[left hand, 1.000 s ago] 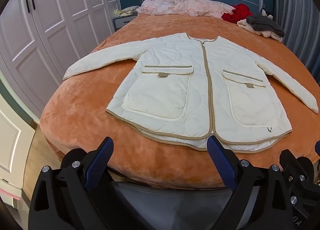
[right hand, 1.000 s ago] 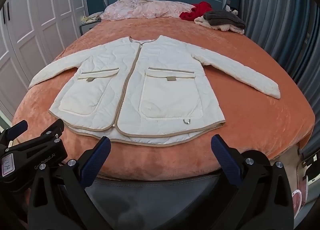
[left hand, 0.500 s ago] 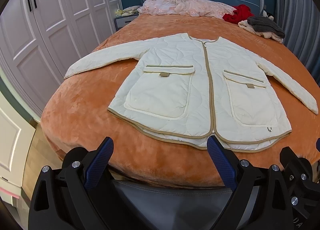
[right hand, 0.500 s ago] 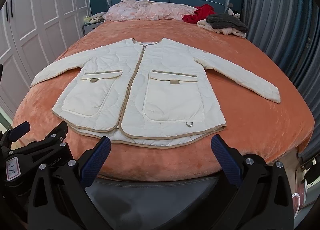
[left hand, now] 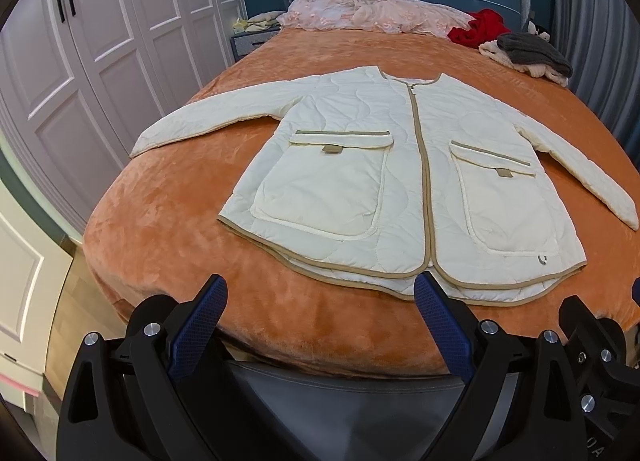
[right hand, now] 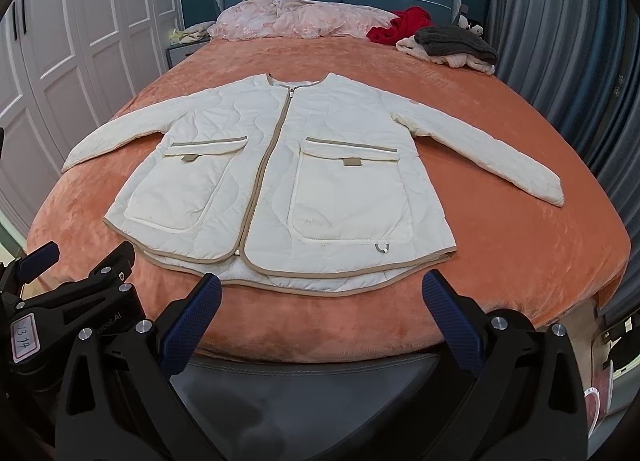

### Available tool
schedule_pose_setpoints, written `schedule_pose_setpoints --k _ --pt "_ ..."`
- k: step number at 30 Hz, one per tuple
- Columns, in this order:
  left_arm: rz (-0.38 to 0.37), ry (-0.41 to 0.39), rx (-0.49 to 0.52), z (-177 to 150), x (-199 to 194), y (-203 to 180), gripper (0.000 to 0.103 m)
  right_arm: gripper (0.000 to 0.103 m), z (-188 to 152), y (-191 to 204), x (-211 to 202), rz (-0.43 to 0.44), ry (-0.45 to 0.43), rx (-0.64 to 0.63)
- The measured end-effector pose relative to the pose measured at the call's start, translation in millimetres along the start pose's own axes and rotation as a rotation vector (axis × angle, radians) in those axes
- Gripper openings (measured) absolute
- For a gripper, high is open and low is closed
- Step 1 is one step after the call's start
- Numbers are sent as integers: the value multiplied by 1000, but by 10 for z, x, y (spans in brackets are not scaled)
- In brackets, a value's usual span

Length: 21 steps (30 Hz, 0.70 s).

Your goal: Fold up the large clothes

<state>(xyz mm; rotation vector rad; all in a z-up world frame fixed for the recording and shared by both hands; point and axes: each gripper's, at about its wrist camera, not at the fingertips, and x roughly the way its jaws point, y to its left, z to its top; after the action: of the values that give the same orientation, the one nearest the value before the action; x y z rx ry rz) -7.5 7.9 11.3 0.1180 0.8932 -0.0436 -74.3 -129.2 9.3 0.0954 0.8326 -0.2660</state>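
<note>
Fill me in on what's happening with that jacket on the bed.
A person holds a two-finger gripper in each hand at the foot of the bed. The cream quilted jacket lies flat and zipped on the orange cover, both sleeves spread out, hem nearest the grippers. The left gripper and the right gripper are both open, short of the hem and touching nothing. No fold has been made yet. Other clothes are piled near the headboard.

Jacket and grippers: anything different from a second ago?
Both cameras have eased slightly nearer the bed. Nothing was grasped or released. The cream jacket lies flat as before, sleeves spread; left gripper and right gripper remain open and empty.
</note>
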Motion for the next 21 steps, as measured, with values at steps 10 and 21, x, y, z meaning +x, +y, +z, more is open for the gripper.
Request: schedule_pose_setpoints --k 10,21 --pt "16 -3 -3 -20 57 18 92 98 -10 38 43 6 10 -6" --pt "16 -3 -4 -38 77 13 92 98 -9 42 49 3 12 -6"
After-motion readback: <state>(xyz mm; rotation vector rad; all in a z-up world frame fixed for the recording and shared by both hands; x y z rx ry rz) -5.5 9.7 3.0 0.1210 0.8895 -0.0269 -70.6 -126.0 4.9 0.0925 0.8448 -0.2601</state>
